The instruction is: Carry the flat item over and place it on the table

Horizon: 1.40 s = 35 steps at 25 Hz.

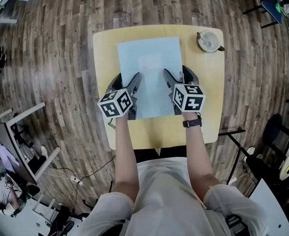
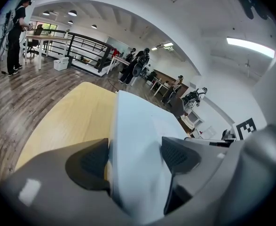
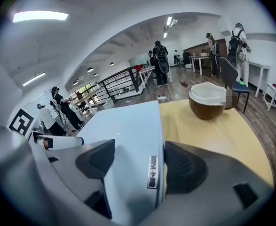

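**A:** Where is the flat item [image 1: 151, 68]?

**B:** Over the yellow surface [image 1: 203, 107], pale blue and square to it. I can't tell whether its underside is touching down.

**A:** And the fingers?

**B:** The left gripper [image 1: 127, 82] is clamped on the left edge and the right gripper [image 1: 179, 77] on the right edge, both towards the near end. Each gripper view shows the slab filling the gap between its pads.

**A:** How will it handle?

**B:** It looks stiff, thin and smooth, with a small metal port [image 3: 152, 172] on its side. I'd guess some weight and a slippery skin. Taking the edges nearer mid-length would balance it better and stop the far end from drooping.

**A:** Anything nearby?

**B:** A brown bowl [image 1: 208, 41] sits at the far right corner, well apart.
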{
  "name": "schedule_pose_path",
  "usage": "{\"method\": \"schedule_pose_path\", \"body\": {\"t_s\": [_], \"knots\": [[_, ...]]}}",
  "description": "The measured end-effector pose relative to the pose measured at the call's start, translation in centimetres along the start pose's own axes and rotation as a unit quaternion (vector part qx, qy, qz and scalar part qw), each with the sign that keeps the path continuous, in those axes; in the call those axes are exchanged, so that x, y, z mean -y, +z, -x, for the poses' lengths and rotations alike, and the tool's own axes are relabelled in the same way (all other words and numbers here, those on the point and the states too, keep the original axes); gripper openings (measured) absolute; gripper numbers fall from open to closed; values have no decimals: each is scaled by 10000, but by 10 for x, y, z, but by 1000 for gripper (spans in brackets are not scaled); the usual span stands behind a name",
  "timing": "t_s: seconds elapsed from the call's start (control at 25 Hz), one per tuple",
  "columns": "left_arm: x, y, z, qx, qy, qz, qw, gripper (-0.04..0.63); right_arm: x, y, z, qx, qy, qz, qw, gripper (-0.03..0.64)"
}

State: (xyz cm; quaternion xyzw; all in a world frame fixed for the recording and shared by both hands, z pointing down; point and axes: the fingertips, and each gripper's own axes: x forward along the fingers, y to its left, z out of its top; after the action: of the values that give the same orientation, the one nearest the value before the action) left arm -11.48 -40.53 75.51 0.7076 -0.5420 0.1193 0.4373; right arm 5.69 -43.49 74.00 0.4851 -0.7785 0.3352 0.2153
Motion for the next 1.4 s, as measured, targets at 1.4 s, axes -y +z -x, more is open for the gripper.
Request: {"method": "schedule_pose_path", "body": {"t_s": [1.4], "knots": [[161, 139, 268, 2934, -503, -2272, 9272, 197, -185, 160, 261, 3037, -222, 1435, 9416, 100]]}}
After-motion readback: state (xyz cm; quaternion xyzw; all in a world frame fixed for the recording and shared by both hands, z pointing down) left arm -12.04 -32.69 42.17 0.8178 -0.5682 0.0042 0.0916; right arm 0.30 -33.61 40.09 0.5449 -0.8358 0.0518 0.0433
